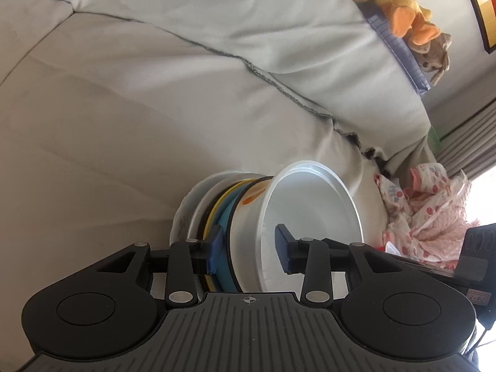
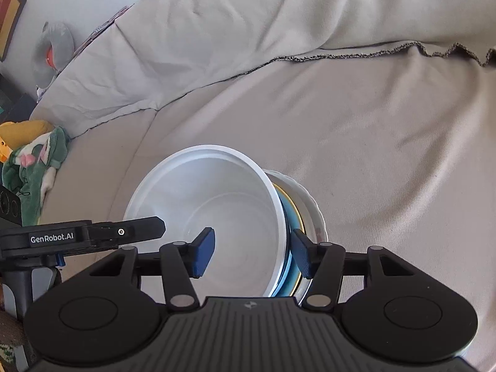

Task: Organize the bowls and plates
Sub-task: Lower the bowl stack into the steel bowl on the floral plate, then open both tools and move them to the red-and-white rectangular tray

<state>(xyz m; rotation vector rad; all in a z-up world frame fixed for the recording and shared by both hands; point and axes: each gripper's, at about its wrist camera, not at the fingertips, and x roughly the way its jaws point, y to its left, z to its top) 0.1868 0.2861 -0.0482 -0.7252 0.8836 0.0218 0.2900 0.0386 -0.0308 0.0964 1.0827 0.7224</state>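
Left wrist view: big beige cloth-covered sofa (image 1: pixel 124 108), and on it a nested stack of bowls and plates (image 1: pixel 235 217), white plastic bowl (image 1: pixel 310 217) innermost. Left gripper (image 1: pixel 249 249) and right gripper (image 2: pixel 252 254) each clamp the stack's rim.

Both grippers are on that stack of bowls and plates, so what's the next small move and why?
Probably lift the stack slowly, both sides together. The left gripper and right gripper each straddle its wall, one jaw inside the white bowl, one outside. The jaws look not fully clamped, so squeeze first; an uneven lift could tip it on the soft cover.
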